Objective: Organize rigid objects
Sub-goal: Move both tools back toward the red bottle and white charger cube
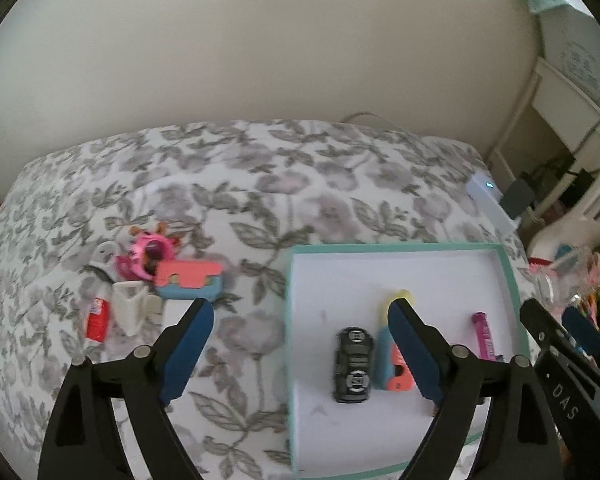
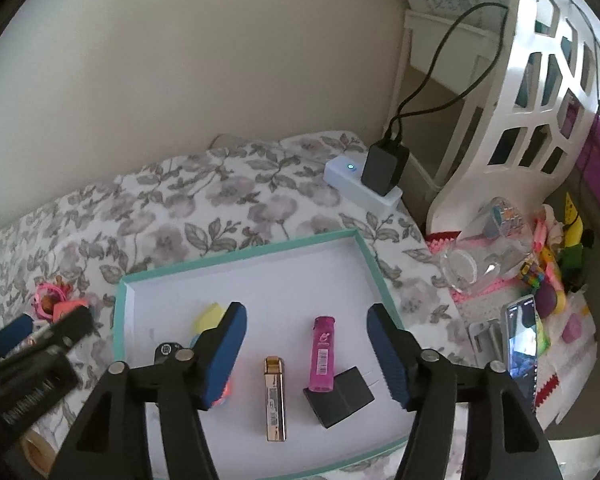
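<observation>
A white tray with a teal rim (image 1: 420, 247) (image 2: 236, 260) lies on the flowered bedspread. In it are a black toy car (image 1: 353, 365), a blue-and-coral toy (image 1: 392, 372), a yellow piece (image 2: 209, 316), a pink lighter (image 2: 322, 354) (image 1: 485, 336), a gold lighter (image 2: 275, 398) and a black plug (image 2: 342, 398). My left gripper (image 1: 300, 354) is open and empty over the tray's left edge. My right gripper (image 2: 306, 354) is open and empty above the lighters.
A pile of small toys lies left of the tray: a pink ring toy (image 1: 150, 254), a coral-and-blue block (image 1: 190, 280), a white piece (image 1: 130, 310), a red tube (image 1: 97, 320). A white power bank with charger (image 2: 362, 186), a clear cup (image 2: 466, 266), a phone (image 2: 520, 344) and a white basket (image 2: 540, 92) stand right.
</observation>
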Available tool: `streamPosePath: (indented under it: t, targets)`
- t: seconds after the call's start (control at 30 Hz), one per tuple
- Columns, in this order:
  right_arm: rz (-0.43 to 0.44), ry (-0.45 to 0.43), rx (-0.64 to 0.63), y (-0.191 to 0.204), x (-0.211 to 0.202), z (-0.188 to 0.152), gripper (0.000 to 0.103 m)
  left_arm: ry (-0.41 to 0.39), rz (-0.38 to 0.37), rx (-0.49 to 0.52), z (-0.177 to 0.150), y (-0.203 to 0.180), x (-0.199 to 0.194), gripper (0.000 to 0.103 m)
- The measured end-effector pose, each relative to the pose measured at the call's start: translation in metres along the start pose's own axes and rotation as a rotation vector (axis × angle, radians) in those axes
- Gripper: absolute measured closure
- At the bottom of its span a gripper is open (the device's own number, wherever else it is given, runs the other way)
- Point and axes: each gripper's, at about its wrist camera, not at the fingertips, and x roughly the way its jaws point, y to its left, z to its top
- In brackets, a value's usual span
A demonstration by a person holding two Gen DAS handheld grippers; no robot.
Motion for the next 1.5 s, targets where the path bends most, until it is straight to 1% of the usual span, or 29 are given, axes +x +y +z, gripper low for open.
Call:
streamPosePath:
  t: [0.03,0.1,0.13,0.27,0.33,0.4,0.47,0.63,0.73,0.93,1.07,1.17,1.3,1.5]
  targets:
    - [0.008,0.007,0.0,0.001,0.002,-0.001,0.032,0.004,0.008,-0.009,0.0,0.004,0.001,0.013]
    - [0.025,0.016,0.008,0.002,0.004,-0.002,0.029,0.013,0.026,-0.025,-0.001,0.012,0.003,0.007]
    - [0.038,0.022,0.015,0.003,0.006,-0.003,0.029,0.016,0.036,-0.031,-0.001,0.017,0.003,0.007]
    - [0.074,0.042,0.016,0.011,0.011,-0.005,0.014,0.037,0.071,-0.074,-0.001,0.042,0.005,0.007]
    - [0.081,0.05,-0.006,0.019,0.014,-0.006,0.01,0.038,0.097,-0.11,-0.001,0.062,0.004,0.007]
    - [0.091,0.059,-0.03,0.029,0.016,-0.009,0.003,0.034,0.125,-0.147,-0.001,0.08,0.002,0.006]
    - [0.113,0.067,-0.051,0.04,0.019,-0.011,0.0,0.029,0.156,-0.187,-0.002,0.101,0.001,0.005]
    - [0.16,0.069,-0.104,0.072,0.018,-0.017,0.0,0.021,0.223,-0.267,-0.009,0.149,-0.005,0.003]
    - [0.203,0.073,-0.137,0.092,0.016,-0.02,0.0,0.008,0.234,-0.295,-0.012,0.17,-0.007,0.002]
    - [0.296,0.069,-0.239,0.148,0.007,-0.031,0.0,0.002,0.264,-0.331,-0.018,0.207,-0.009,0.002]
    - [0.336,0.073,-0.276,0.18,0.009,-0.035,0.0,0.037,0.272,-0.37,-0.022,0.228,-0.003,0.002]
    - [0.355,0.087,-0.299,0.199,0.015,-0.037,0.0,0.08,0.259,-0.426,-0.028,0.245,0.008,0.002]
    - [0.347,0.102,-0.341,0.222,0.026,-0.042,0.0,0.132,0.226,-0.491,-0.038,0.261,0.026,0.002]
    - [0.351,0.142,-0.376,0.248,0.049,-0.049,0.0,0.167,0.227,-0.473,-0.037,0.261,0.052,0.002]
